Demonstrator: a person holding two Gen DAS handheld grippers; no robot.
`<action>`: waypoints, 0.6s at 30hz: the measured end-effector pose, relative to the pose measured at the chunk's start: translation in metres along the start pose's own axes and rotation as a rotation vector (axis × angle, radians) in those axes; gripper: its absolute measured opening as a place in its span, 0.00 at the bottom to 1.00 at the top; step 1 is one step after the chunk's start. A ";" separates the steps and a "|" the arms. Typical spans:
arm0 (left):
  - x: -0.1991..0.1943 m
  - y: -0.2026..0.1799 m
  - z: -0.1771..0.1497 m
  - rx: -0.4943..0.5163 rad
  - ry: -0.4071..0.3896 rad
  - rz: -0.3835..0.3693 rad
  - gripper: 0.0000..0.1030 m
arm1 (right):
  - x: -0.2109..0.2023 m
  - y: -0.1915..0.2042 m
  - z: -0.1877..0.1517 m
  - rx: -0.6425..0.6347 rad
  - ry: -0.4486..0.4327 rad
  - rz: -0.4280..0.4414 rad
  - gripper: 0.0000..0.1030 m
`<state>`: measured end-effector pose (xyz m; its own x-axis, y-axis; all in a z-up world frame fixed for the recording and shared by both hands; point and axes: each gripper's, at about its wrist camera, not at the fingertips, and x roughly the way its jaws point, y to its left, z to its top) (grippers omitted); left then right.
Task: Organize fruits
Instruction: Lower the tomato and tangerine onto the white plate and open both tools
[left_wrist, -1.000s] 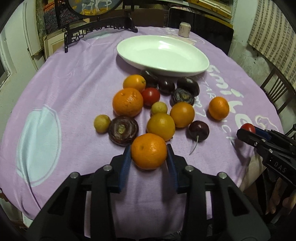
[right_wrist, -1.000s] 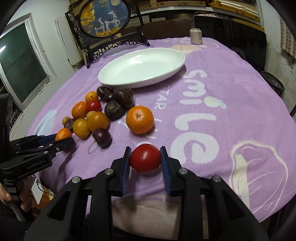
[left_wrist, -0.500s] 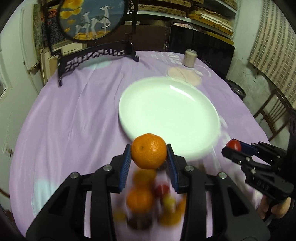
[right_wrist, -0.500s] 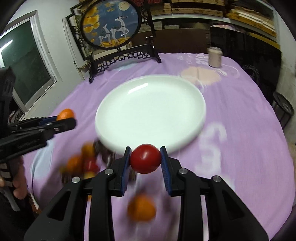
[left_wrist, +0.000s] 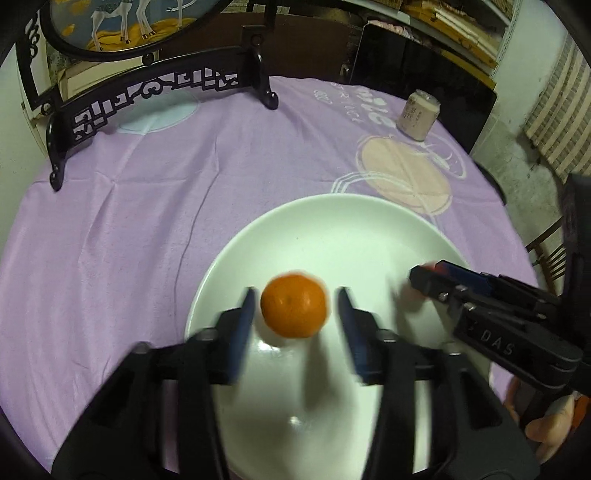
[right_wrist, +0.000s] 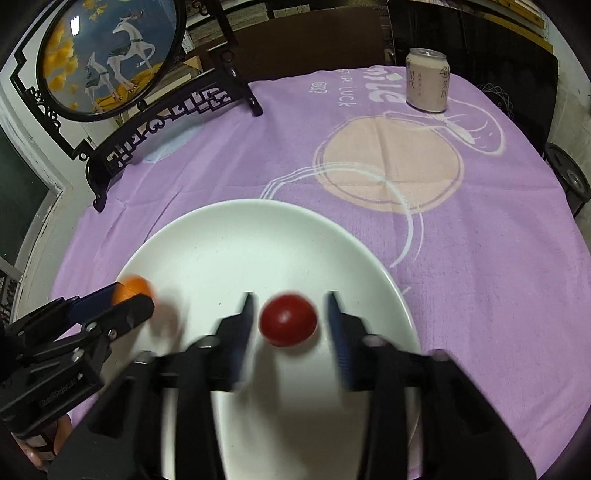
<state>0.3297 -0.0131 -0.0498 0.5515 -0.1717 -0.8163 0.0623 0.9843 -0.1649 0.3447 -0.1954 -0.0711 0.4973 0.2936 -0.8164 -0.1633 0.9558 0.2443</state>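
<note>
My left gripper (left_wrist: 295, 314) stood over the wide white ceramic plate (left_wrist: 354, 229), and its jaws had just been opening. The round orange mandarin (left_wrist: 293, 306) sat between the blue pads with a clear gap on each side, so neither pad pressed on it. I could not tell whether the fruit was already resting on the plate or just above it; its edges were blurred, and a soft shadow lay under it.

My right gripper (right_wrist: 290, 321) was over the same plate, nearer its right rim, and its jaws had likewise just been opening. The small round red tomato (right_wrist: 288, 319) lay between the pads, free of both, with daylight on either side.

Each tool showed at the edge of the other's view: the left one with the mandarin at its tips, the right one with a blurred red shape there.

The plate lay on the purple printed tablecloth (right_wrist: 461, 258). A pale drinks can (right_wrist: 427, 79) stood well behind it, and a black carved wooden stand with a round deer picture (right_wrist: 110, 55) stood at the far left.
</note>
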 end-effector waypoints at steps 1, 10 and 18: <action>-0.007 0.000 -0.001 -0.008 -0.013 -0.008 0.59 | -0.003 -0.001 0.000 0.004 -0.017 -0.011 0.56; -0.132 0.002 -0.080 0.061 -0.184 -0.006 0.69 | -0.121 0.028 -0.081 -0.134 -0.175 -0.004 0.65; -0.177 0.033 -0.194 0.017 -0.244 0.067 0.80 | -0.161 0.039 -0.204 -0.162 -0.167 0.008 0.75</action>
<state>0.0725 0.0417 -0.0183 0.7394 -0.0935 -0.6667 0.0318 0.9941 -0.1041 0.0842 -0.2075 -0.0375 0.6271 0.3118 -0.7138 -0.2956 0.9431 0.1523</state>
